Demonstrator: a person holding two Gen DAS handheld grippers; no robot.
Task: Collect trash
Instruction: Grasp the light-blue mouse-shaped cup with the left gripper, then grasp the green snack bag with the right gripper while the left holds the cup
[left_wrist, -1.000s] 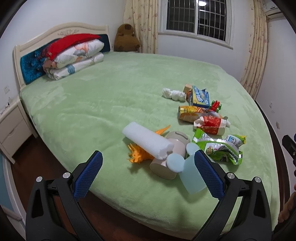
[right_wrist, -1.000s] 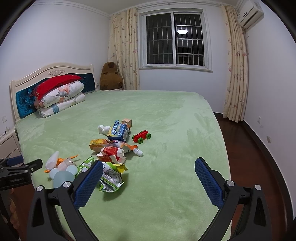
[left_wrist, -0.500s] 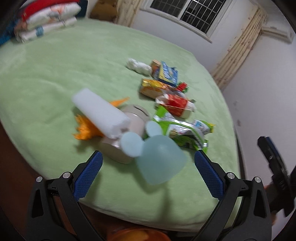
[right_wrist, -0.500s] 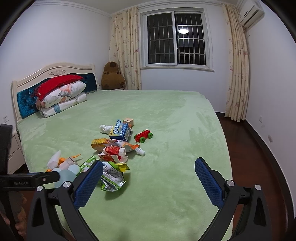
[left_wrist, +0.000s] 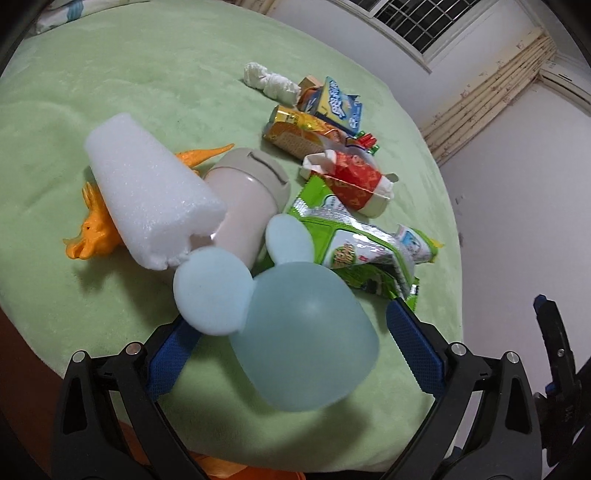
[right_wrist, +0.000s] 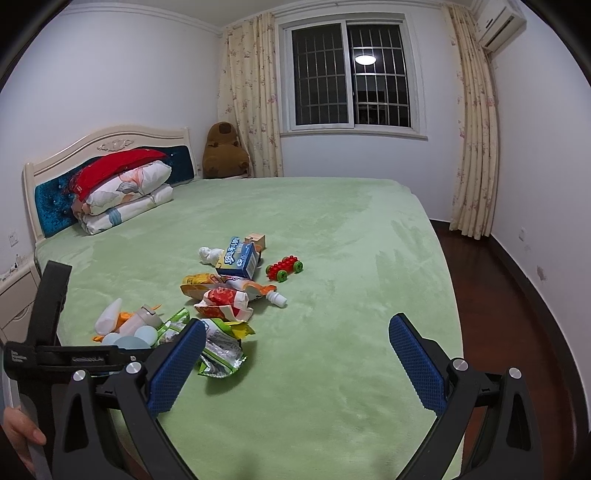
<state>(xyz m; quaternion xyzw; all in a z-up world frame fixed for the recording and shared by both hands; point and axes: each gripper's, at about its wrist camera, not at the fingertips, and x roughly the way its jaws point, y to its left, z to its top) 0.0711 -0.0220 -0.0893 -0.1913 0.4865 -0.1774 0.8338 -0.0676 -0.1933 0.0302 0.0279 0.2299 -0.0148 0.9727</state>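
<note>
Trash pile: I see it strewn on the near left part of the green bed (right_wrist: 332, 229), running from the near edge toward the middle.
Green snack wrapper (left_wrist: 362, 247): crumpled, nearest trash to my left claw, lying just right of the pale blue eared toy (left_wrist: 295, 332).
Red and white carton (left_wrist: 354, 181): torn open, lying just beyond the green wrapper, touching it.
Orange biscuit packet (left_wrist: 303, 129): farther on, beside the blue box (left_wrist: 336, 107), which leans against it.
White crumpled tissue (left_wrist: 271, 81): farthest item, just left of the blue box.
White foam block (left_wrist: 151, 192): rests across the beige cup (left_wrist: 251, 206) and over the orange dinosaur toy (left_wrist: 96, 229).
Red toy car (right_wrist: 284, 267): right of the blue box, slightly apart from the pile.
Left claw (left_wrist: 295, 354): my blue pads are spread wide, holding nothing, low over the near bed edge with the blue toy between them.
Right claw (right_wrist: 297, 362): spread wide too, empty, above the bare blanket right of the pile; the green wrapper shows behind its left pad.
Hand (right_wrist: 22, 430): seen at the near left edge of the right view, gripping the left rig.
Far end: pillows (right_wrist: 125, 195) stacked against the headboard, a brown plush (right_wrist: 223, 151) in the corner.
</note>
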